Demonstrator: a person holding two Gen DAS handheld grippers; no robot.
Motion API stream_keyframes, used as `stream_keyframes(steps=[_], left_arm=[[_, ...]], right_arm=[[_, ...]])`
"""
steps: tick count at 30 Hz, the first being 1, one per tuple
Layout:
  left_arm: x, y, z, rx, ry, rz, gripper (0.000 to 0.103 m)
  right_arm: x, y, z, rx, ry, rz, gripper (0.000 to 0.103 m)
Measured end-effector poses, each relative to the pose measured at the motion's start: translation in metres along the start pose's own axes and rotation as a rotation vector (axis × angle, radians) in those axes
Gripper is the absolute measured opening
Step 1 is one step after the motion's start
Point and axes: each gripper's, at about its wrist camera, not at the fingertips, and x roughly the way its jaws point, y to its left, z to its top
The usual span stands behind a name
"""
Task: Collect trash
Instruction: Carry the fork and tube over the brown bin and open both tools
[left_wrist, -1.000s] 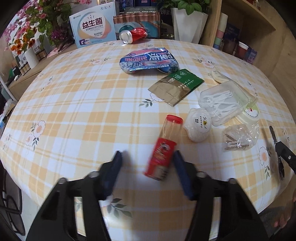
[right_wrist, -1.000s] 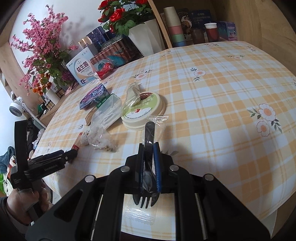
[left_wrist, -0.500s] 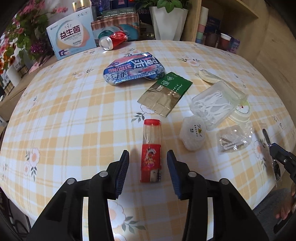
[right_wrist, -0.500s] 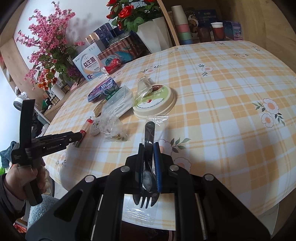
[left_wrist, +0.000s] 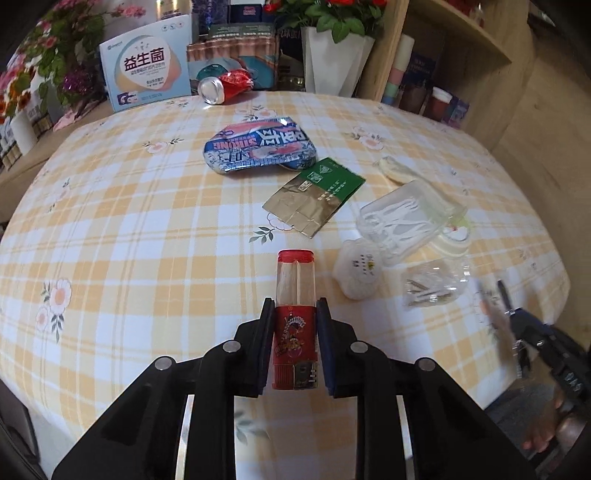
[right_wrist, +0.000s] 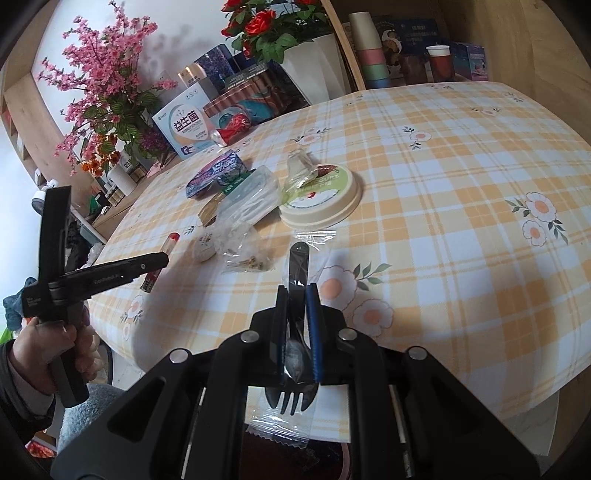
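Observation:
A red-capped clear toothpick tube (left_wrist: 295, 273) with a red label lies between the fingers of my left gripper (left_wrist: 294, 306). The jaws are closing and both pads touch the tube's sides. From the right wrist view the same tube (right_wrist: 171, 240) pokes out past the left gripper (right_wrist: 162, 258), which a hand holds. My right gripper (right_wrist: 297, 291) is shut on a clear-wrapped pack of black plastic cutlery (right_wrist: 298, 258), its fork tines showing behind the fingers. More trash lies on the checked tablecloth (left_wrist: 129, 229): a blue snack bag (left_wrist: 260, 147), a green-gold sachet (left_wrist: 314, 197) and a crushed red can (left_wrist: 225, 85).
A clear plastic box (left_wrist: 406, 218), a white round pack (left_wrist: 356, 271), a clear bag of bits (left_wrist: 432, 286) and a yogurt lid (right_wrist: 321, 199) crowd the table's right side. A blue-white carton (left_wrist: 147, 77), flower pots and shelves line the far edge.
The left gripper's fingers have come in from wide apart onto the sides of the red tube, and the tube now lies straight between them. The right gripper still holds the cutlery pack.

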Motion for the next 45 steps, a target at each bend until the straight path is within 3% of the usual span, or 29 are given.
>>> stream_keyframes(steps=[9,19,31,45], left_arm=[[-0.081,-0.012,-0.043,-0.089,-0.084,-0.107,0.022],[-0.143,-0.008,-0.103,-0.126,-0.121,-0.128,0.022],[-0.178,0.003,-0.138,-0.165,-0.163,-0.163,0.022],[-0.187,0.009,-0.149,-0.188,-0.181,-0.179,0.022]], right_arm=[[-0.021,0.03,-0.03,-0.052,0.027,0.032,0.014],[-0.044,0.059,-0.067,-0.111,0.077,0.02,0.014],[-0.059,0.098,-0.092,-0.201,0.118,0.04,0.014],[-0.063,0.111,-0.099,-0.235,0.133,0.056,0.018]])
